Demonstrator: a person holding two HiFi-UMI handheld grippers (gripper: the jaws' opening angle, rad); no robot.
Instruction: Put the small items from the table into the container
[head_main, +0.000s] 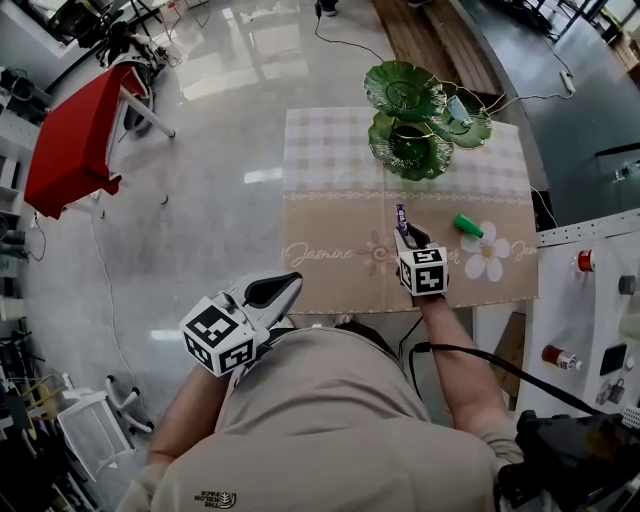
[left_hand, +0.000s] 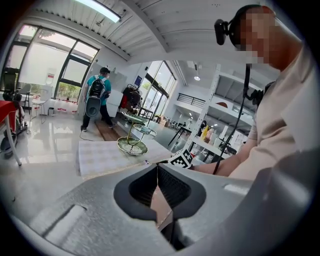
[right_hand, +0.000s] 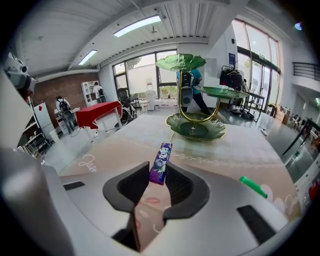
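My right gripper (head_main: 403, 233) (right_hand: 157, 170) hovers over the front middle of the cloth-covered table (head_main: 330, 200), shut on a purple candy stick (head_main: 401, 214) (right_hand: 160, 163) that juts forward from the pads, lifted off the cloth. A green marker-like item (head_main: 467, 226) (right_hand: 254, 186) lies on the cloth to its right. The green leaf-shaped tiered stand (head_main: 410, 150) (right_hand: 195, 127) (left_hand: 132, 146) is at the table's far side, with a small teal item (head_main: 458, 112) on one tier. Off the table's front left corner, my left gripper (head_main: 297, 280) (left_hand: 157, 167) is shut, with nothing between its jaws.
A red folded table (head_main: 75, 140) stands on the glossy floor far left. A white cabinet (head_main: 585, 300) with knobs and bottles borders the table's right side. A person with a backpack (left_hand: 96, 97) stands beyond the table.
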